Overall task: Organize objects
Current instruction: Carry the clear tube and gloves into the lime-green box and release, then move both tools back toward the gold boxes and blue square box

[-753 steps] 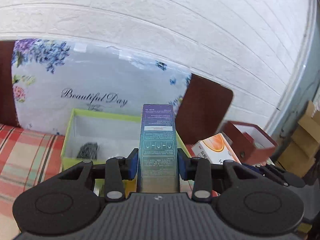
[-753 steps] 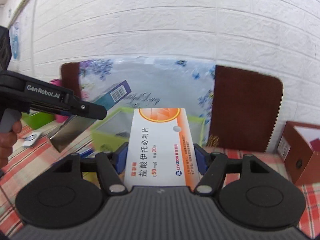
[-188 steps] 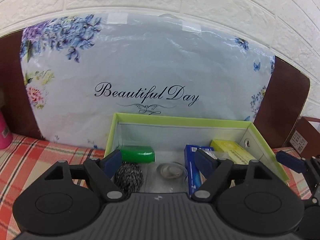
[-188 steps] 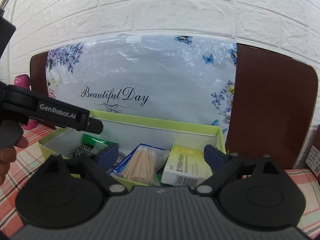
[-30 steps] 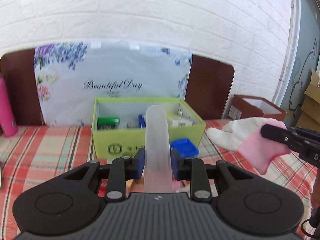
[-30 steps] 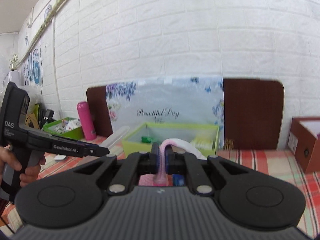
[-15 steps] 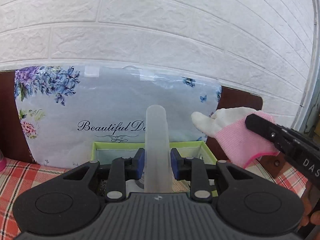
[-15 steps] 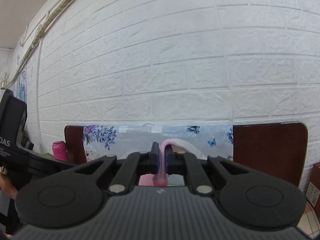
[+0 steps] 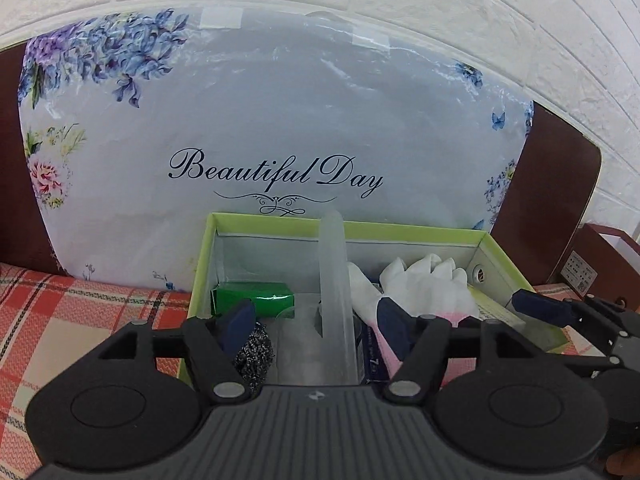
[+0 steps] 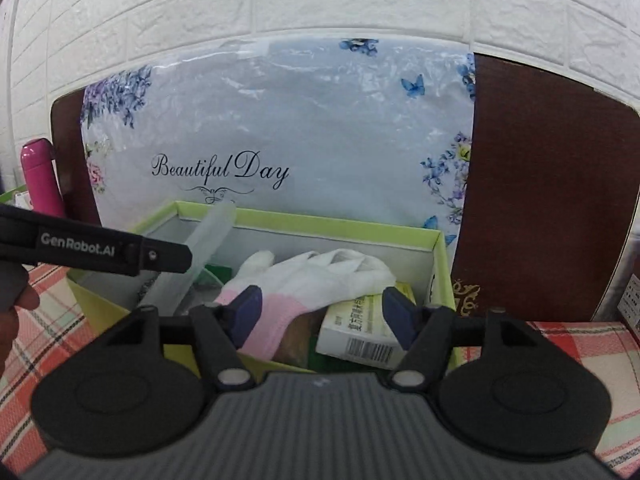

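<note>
A lime-green box [image 9: 400,227] stands on the plaid cloth and holds several items. My left gripper [image 9: 316,320] hovers at its near edge, jaws opening. A translucent tube [image 9: 334,280] stands free between the pads and leans on the back wall. My right gripper [image 10: 322,312] is also opening over the box [image 10: 340,225]. A white glove with a pink cuff [image 10: 320,276] lies below it on the contents, and neither pad presses on it. The glove [image 9: 424,284] and the tube [image 10: 208,240] show in both views.
Inside the box lie a small green carton [image 9: 256,298], a steel scourer [image 9: 256,354] and a medicine box [image 10: 360,332]. A floral "Beautiful Day" panel [image 9: 280,140] and a brown board [image 10: 552,200] stand behind. A pink bottle [image 10: 40,176] is far left.
Both grippers came down close to the green box. Their jaws went from shut to apart, leaving the tube and the glove resting inside the box.
</note>
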{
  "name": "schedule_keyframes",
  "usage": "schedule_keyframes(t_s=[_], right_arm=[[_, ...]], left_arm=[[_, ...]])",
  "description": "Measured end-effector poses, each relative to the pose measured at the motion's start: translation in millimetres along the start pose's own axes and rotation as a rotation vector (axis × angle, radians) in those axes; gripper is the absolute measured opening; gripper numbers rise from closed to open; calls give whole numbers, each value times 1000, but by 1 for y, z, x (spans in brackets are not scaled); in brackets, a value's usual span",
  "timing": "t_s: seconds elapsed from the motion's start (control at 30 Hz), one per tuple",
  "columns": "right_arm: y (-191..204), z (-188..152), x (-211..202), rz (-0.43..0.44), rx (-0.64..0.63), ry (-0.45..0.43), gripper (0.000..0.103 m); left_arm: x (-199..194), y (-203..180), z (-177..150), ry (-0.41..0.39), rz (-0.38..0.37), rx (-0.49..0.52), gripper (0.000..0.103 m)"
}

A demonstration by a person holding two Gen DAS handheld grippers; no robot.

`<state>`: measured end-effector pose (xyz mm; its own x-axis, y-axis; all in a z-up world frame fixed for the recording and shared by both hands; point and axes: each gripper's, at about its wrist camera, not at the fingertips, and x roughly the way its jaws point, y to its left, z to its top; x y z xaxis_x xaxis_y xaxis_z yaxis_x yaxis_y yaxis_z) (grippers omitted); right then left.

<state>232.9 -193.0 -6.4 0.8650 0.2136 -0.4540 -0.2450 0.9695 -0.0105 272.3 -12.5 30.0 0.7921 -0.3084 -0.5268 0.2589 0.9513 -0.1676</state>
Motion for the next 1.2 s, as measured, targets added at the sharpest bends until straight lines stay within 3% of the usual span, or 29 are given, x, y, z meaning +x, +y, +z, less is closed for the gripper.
schedule_keyframes(t_s=[0.13, 0.23, 0.53, 0.7, 0.83, 0.97, 1.07, 1.1, 1.13, 1.2], right_arm=[[-3, 11, -29, 7, 31, -46, 90], [2, 16, -59, 19, 25, -93, 97], [17, -4, -147, 45, 6, -180, 103], [24, -47, -165, 86, -17, -110, 103], [38, -84, -153, 132, -21, 13, 103], [58, -103, -134, 162, -66, 65, 100], [65, -111, -118, 184, -68, 126, 82], [65, -113, -115, 198, -60, 164, 58], [64, -116, -114, 205, -51, 192, 26], [59, -119, -122, 186, -34, 187, 17]], left_arm=[[-17, -2, 2, -6, 7, -20, 75], [-43, -7, 1, -29, 14, -7, 80], [-122, -26, -41, -32, 70, 15, 84], [-139, -14, -88, 31, 61, -34, 84], [-141, -3, -121, 116, 67, -70, 84], [-144, 3, -134, 152, 73, -97, 84], [-151, 3, -135, 122, 51, -102, 84], [-152, 2, -134, 116, 38, -98, 84], [-153, 0, -133, 113, 27, -91, 84], [-149, -3, -131, 113, 13, -73, 84]])
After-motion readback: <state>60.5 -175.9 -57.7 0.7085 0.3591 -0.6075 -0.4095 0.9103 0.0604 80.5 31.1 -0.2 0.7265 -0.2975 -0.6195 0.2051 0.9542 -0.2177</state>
